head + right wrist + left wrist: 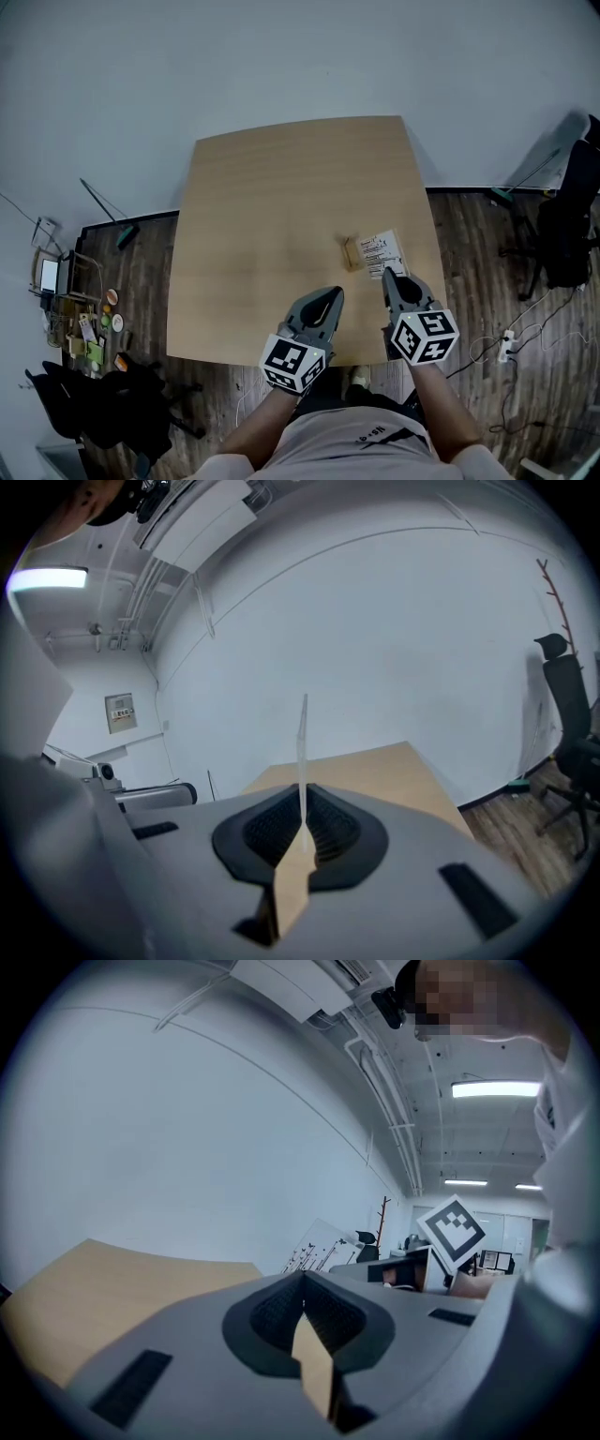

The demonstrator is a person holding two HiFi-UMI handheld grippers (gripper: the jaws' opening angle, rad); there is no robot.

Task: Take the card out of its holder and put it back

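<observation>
Wood table [281, 206]: small tan holder [352, 253] toward 4 o'clock, white card [382, 251] touching its 3 o'clock side, seating unclear. Right gripper [387, 275] pinches card's edge; left gripper [335, 293] pressed together, empty.

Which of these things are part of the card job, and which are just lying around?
Part of the job:
card, pinched edge-on in the right gripper, jaws shut on it
wooden holder beside the card
left gripper, jaws shut, empty
table

Lying about:
office chair
power strip on the floor
small clutter left of the table
</observation>
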